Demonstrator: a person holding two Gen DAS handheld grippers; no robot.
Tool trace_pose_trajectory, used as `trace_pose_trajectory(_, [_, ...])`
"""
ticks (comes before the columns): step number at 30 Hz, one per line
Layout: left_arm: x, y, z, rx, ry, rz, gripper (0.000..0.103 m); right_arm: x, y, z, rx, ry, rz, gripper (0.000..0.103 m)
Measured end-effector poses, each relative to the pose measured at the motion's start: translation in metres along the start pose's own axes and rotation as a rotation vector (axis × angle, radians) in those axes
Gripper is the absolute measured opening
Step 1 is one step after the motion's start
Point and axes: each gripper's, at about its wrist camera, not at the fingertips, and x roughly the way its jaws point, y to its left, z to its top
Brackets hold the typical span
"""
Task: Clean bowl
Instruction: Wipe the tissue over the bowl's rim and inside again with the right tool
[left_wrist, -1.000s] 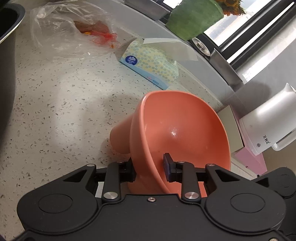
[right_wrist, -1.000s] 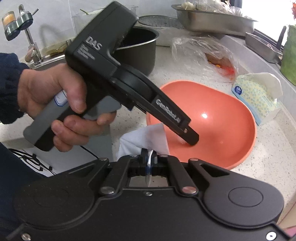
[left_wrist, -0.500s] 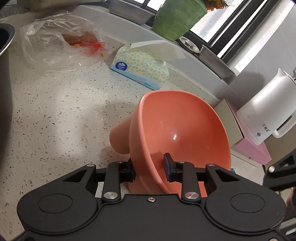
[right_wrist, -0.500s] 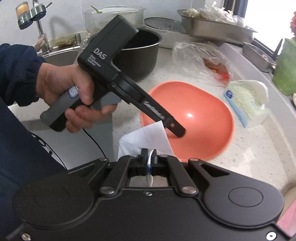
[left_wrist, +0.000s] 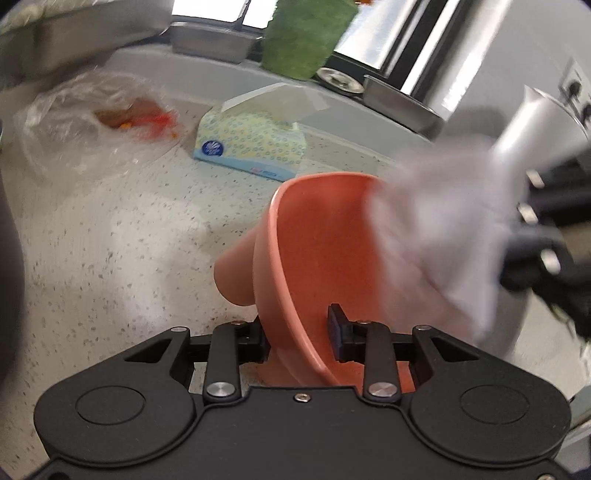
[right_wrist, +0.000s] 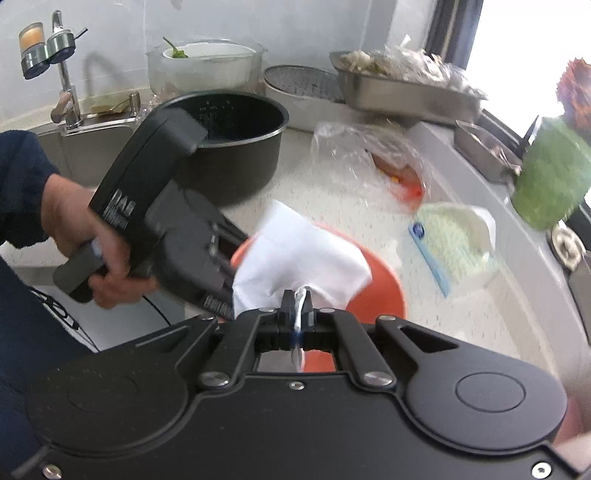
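So the salmon-pink plastic bowl with a stubby foot (left_wrist: 317, 258) sits right in the left gripper (left_wrist: 299, 332), which is clamped on the near part of the rim, one pad on the outside wall and the other inside the cup. The bowl is tipped up on edge above the speckled white stone countertop (left_wrist: 110, 240); its foot pokes out to the left in the left wrist view and its open mouth faces right, so the foot-to-mouth axis runs roughly sideways across that picture. I can't tell if any part of it touches the counter.

The right gripper (right_wrist: 297, 314) has its fingers pressed tight together on a pinched corner of a white paper tissue (right_wrist: 299, 254), and the loose part fans out over the bowl's opening. From the left camera that tissue is a blurry white smear across the right half of the bowl, with the black right gripper just beside it at the frame edge.

Compared to a second ago: the tissue was hanging low in front of the right gripper, short of the bowl, and wasn't in the left camera's shot at all. Now it's up at the bowl's mouth. The bowl has also rolled a bit in the grip, and the blue-and-yellow patterned tissue box (left_wrist: 251, 147) sits more centred behind it.
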Motion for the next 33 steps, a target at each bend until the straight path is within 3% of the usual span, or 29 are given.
trace_pose_trajectory(6, [-0.001, -0.007, -0.004, 0.055, -0.021, 0.015, 0.031, 0.025, 0.008, 0.023, -0.107, 0.035, 0.083, 0.002])
trace_pose_trajectory(13, [-0.005, -0.008, -0.011, 0.066, -0.038, 0.032, 0.032, 0.036, 0.011, 0.029, -0.130, 0.033, 0.103, 0.002])
trace_pose_trajectory(20, [-0.007, -0.012, -0.013, 0.085, -0.045, 0.034, 0.031, 0.031, -0.008, 0.030, -0.106, 0.023, 0.011, 0.002])
trace_pose_trajectory(33, [-0.012, -0.009, -0.013, 0.035, -0.066, 0.026, 0.022, 0.005, -0.038, -0.013, 0.003, 0.054, -0.098, 0.002])
